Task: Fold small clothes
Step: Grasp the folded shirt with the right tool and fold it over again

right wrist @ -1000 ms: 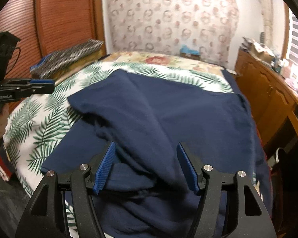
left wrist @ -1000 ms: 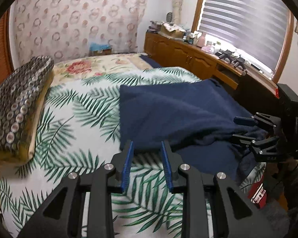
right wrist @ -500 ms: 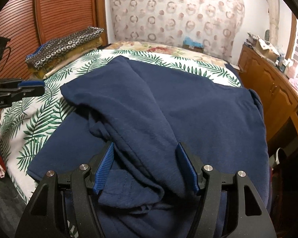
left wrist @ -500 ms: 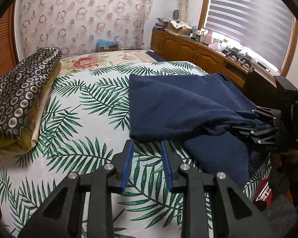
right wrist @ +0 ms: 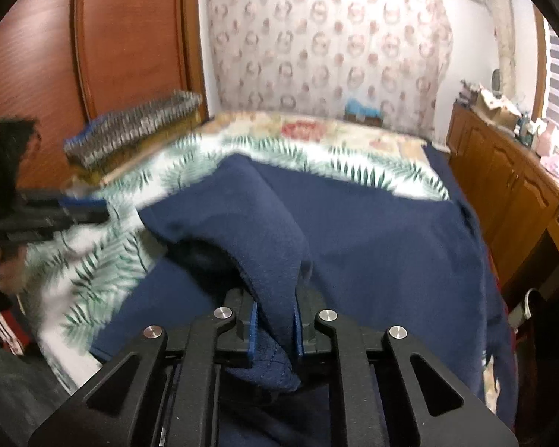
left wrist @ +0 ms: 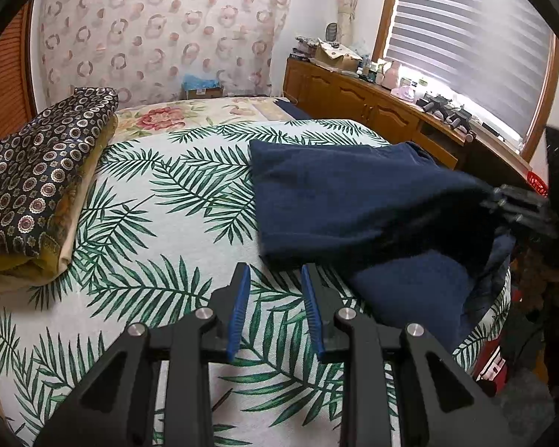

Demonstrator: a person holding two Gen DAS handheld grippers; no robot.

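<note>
Pinching a raised fold of the navy garment [right wrist: 372,238], right hand-held gripper [right wrist: 274,322] has its blue pads clamped on the cloth. Garment lies on the bed [left wrist: 160,246] with the palm-leaf cover, toward its right side. Left hand-held gripper [left wrist: 274,290] hovers over bare cover just beside the garment's near corner, pads apart, holding nothing. Folded patterned bedding [left wrist: 37,175] sits far left.

Bare bedspread [left wrist: 160,260] between folded pile [left wrist: 37,178] and garment [left wrist: 354,201].

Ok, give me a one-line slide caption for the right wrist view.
Right claw shut on a fold of the navy garment, lifting it off the palm-print bedspread.
</note>
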